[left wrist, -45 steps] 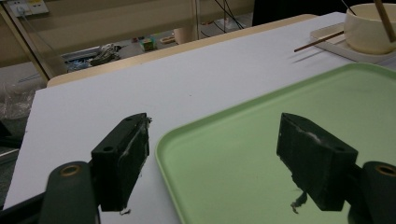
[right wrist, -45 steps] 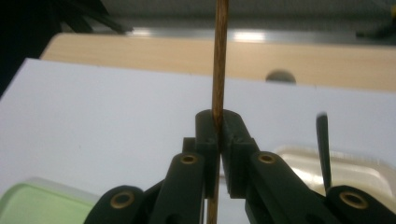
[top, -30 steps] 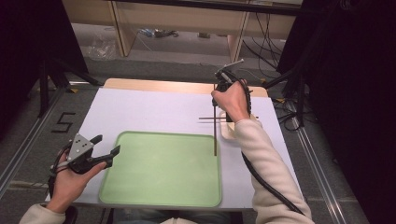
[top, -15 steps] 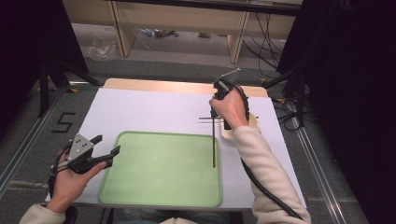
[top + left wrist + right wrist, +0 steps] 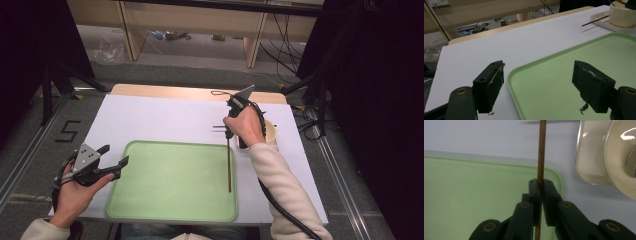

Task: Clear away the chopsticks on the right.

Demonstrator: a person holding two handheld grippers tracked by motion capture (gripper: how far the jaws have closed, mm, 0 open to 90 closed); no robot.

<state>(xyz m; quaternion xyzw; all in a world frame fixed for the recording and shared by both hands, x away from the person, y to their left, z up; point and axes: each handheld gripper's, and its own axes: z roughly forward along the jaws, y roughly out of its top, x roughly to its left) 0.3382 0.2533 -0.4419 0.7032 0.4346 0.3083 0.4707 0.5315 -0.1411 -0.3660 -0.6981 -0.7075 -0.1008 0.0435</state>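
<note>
From above, our right gripper [image 5: 229,134] pinches a chopstick [image 5: 229,167] over the green tray [image 5: 150,200]; a "5" [image 5: 66,131] marks the floor. Left gripper view: our left gripper [image 5: 541,82] gapes empty. Right gripper view: jaws clamp the chopstick [image 5: 541,152].

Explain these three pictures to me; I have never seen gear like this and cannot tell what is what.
A person sits at a white table with hand-held tongs in each hand. One picture looks down from above; the other two come from cameras riding on each pair of tongs. On the table lie a green tray, a cream bowl on a small pale dish, and a chopstick resting on that dish. The right tongs are shut on another chopstick, over the tray's right side. The left tongs are open, holding nothing, at the tray's left edge.
</note>
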